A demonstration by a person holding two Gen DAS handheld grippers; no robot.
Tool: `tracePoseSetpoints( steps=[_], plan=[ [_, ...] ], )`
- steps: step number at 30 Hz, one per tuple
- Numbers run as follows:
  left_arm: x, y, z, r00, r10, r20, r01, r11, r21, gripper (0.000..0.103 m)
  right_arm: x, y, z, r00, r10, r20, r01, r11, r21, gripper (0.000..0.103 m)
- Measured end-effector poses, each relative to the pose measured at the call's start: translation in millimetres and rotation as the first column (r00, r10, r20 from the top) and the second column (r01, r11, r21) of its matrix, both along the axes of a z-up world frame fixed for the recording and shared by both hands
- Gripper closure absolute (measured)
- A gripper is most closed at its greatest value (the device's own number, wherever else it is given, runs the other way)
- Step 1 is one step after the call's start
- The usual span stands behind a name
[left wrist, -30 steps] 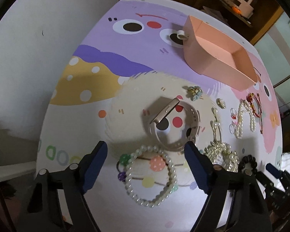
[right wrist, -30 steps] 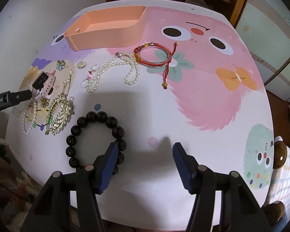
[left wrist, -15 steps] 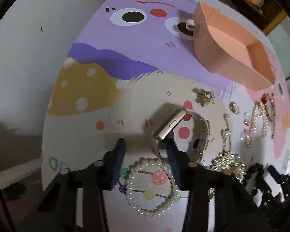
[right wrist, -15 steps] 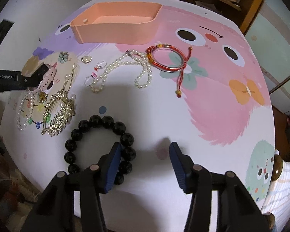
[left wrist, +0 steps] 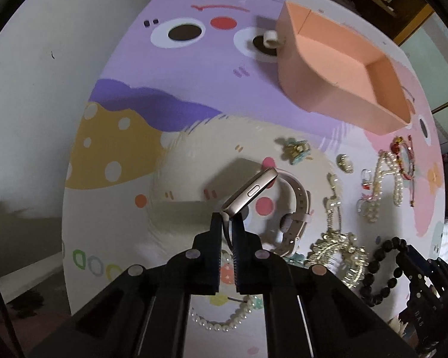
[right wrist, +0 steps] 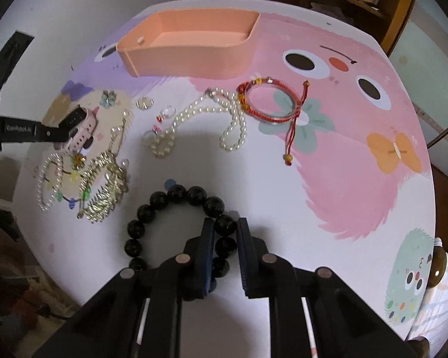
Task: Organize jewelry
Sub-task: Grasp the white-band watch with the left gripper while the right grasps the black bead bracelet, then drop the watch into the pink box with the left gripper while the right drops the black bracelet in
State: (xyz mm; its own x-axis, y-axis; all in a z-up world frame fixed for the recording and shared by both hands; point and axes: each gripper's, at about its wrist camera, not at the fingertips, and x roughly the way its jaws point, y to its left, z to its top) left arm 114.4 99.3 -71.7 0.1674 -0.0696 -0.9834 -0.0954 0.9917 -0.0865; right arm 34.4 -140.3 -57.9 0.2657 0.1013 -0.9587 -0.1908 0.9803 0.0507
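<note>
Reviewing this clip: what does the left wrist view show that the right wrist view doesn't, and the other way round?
Only the left wrist view shows the left gripper closed on the pink watch at the end of its case, plus the white ring beside the tray.

Only the right wrist view shows the right gripper closed around a bead of the black bead bracelet, and the whole red cord bracelet.

Both show the peach tray, the pearl necklace, the gold leaf piece and the small pearl bracelet.
</note>
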Motion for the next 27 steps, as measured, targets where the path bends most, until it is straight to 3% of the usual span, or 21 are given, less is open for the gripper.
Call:
tracePoseSetpoints(
  steps=[9,15,21,27],
  plan=[
    [1,-20,67,0.991,-0.066,0.118,0.067,0.998,-0.003,0.099,3,-5,43,0.996,-0.005,0.084,-0.001,0.998,0.069,0.089],
    [8,-34,104,0.974,-0.126,0.186,0.125,0.992,0.018,0.099,11,-9,77,0.982,0.002,0.188,-0.021,0.995,0.097,0.089],
    [32,-54,119,0.961,-0.168,0.220,0.160,0.986,0.053,0.099,40,-9,123,0.958,0.004,0.288,-0.034,0.995,0.099,0.089],
    [69,-69,107,0.963,-0.164,0.213,0.154,0.986,0.064,0.099,85,0,153,0.940,-0.016,0.342,-0.032,0.990,0.134,0.088]
  ],
)
